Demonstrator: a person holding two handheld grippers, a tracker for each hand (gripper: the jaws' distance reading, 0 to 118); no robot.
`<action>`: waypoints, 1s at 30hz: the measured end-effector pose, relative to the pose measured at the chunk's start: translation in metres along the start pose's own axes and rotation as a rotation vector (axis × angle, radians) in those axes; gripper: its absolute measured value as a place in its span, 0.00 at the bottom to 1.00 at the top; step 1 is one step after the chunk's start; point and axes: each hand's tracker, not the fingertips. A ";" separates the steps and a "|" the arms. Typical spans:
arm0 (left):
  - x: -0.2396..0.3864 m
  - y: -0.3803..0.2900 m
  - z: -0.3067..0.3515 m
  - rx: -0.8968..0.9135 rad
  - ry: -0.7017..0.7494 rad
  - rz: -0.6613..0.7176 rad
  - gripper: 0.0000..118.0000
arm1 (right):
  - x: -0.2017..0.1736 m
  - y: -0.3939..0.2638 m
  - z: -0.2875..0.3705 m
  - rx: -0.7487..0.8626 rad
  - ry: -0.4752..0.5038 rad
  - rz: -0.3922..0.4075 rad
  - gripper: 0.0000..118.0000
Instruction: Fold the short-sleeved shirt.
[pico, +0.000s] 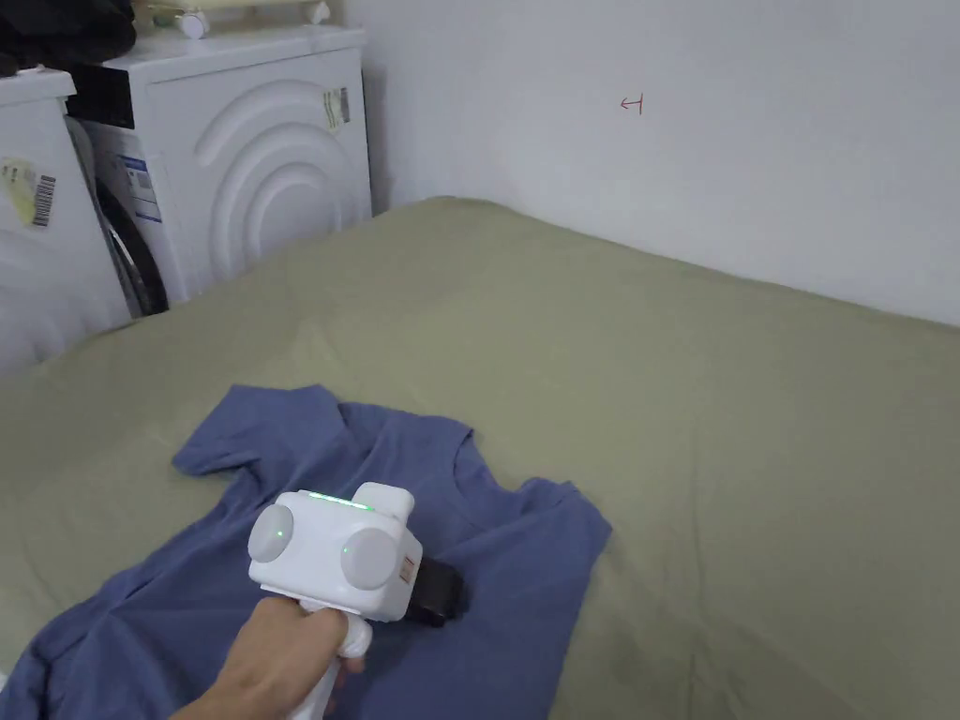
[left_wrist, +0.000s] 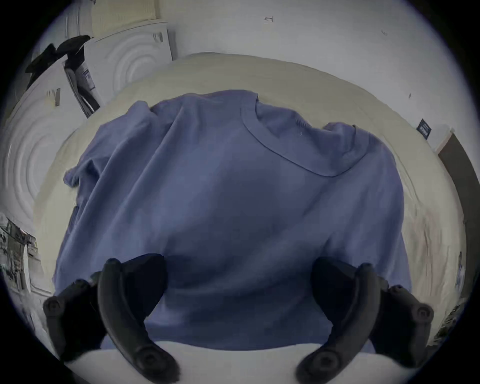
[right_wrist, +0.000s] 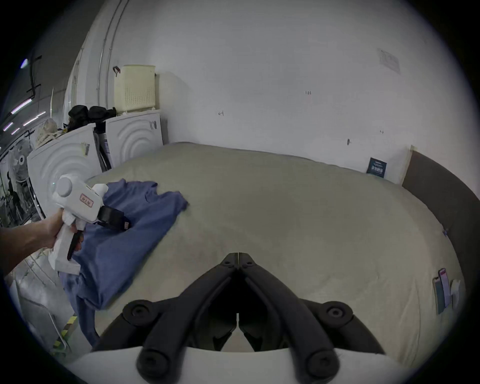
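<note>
Head view shows, nearest to the camera, a hand that holds the left gripper low over the middle of the shirt. In the left gripper view its jaws stand wide apart, with blue cloth between and under them, and they hold nothing; whether the tips touch the cloth I cannot tell. The right gripper has its jaws closed together, tip against tip, with nothing between them, and it hangs over the bare green bed, well apart from the shirt. The shirt lies on the near left part of the bed, spread open with the collar and both short sleeves pointing toward the far wall. It is not flat: long wrinkles run down the body, one sleeve is a little bunched, and the lower part hangs over the near edge of the bed. Beyond the shirt the bed is bare up to the wall, and two washers stand at the far left. I judge that folding is not yet begun: no sleeve is turned in and no fold is made, so the smoothing and all folds remain.
</note>
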 end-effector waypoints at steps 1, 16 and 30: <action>-0.002 0.001 0.004 -0.004 -0.007 0.000 0.89 | 0.003 -0.001 0.003 -0.001 0.001 -0.007 0.00; 0.095 0.041 0.195 0.248 -0.126 -0.146 0.01 | 0.092 -0.014 0.138 0.081 -0.143 -0.112 0.00; 0.416 0.011 0.286 0.332 -0.539 -0.487 0.01 | 0.187 -0.053 0.230 0.089 -0.368 -0.227 0.00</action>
